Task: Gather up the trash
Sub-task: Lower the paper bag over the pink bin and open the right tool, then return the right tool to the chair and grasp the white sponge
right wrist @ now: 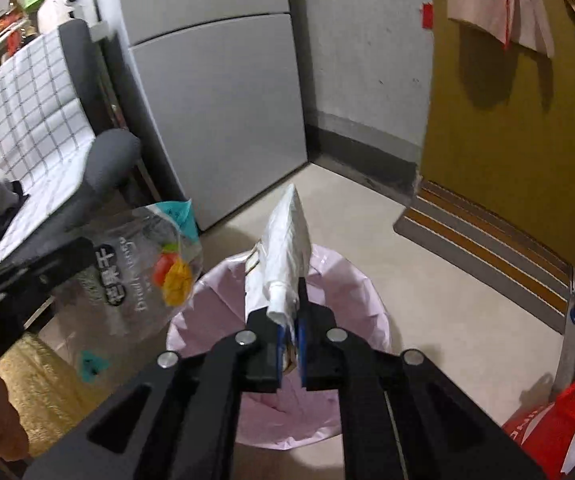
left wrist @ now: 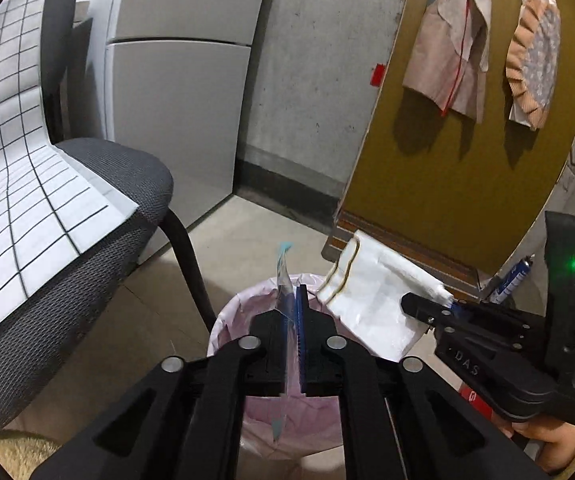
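A bin lined with a pink bag (left wrist: 243, 312) (right wrist: 339, 280) stands on the floor below both grippers. My left gripper (left wrist: 292, 304) is shut on a clear snack wrapper with teal corners (left wrist: 284, 280), seen edge-on here and flat in the right wrist view (right wrist: 143, 272). My right gripper (right wrist: 292, 312) is shut on a white wrapper with a gold edge (right wrist: 287, 248), which also shows in the left wrist view (left wrist: 371, 300). Both wrappers hang over the bin's opening. The right gripper (left wrist: 443, 306) sits to the right of the left one.
A grey office chair (left wrist: 99, 208) with a checked cloth (left wrist: 19, 184) stands at the left. A grey fridge (right wrist: 215, 100) is behind it. An ochre board (left wrist: 467, 152) with hanging clothes leans at the right, a striped mat (right wrist: 487, 236) below it. A red bag (right wrist: 559, 420) lies at the lower right.
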